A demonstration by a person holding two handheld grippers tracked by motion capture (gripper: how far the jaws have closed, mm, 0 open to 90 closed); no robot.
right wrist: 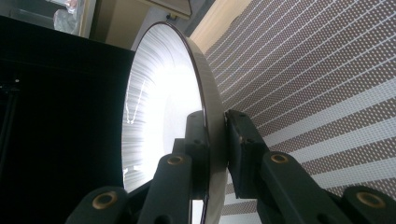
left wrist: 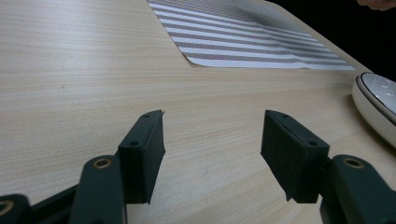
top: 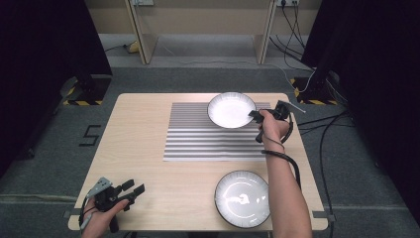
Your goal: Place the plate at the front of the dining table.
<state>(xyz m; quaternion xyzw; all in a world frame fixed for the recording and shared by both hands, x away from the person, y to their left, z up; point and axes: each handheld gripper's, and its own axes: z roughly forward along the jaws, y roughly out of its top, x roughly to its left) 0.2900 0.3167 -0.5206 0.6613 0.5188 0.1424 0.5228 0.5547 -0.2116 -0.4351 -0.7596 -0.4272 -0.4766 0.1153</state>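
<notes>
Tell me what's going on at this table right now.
A person works with a gripper in each hand. The right gripper is clamped on the rim of a white plate at the far end of the striped mat. The left gripper rests open at the near left corner. A second plate sits near the front edge.

Black hand-held gripper (top: 253,115), brass-ringed pivots, black cable; other hand-held gripper (top: 132,190), grey 3-cornered plate.

My high view looks forward and down over the whole table (top: 148,198), striped mat (top: 208,134) at its centre. My left gripper view skims low toward that mat (left wrist: 243,42); my right sits close above it (right wrist: 327,93).
</notes>
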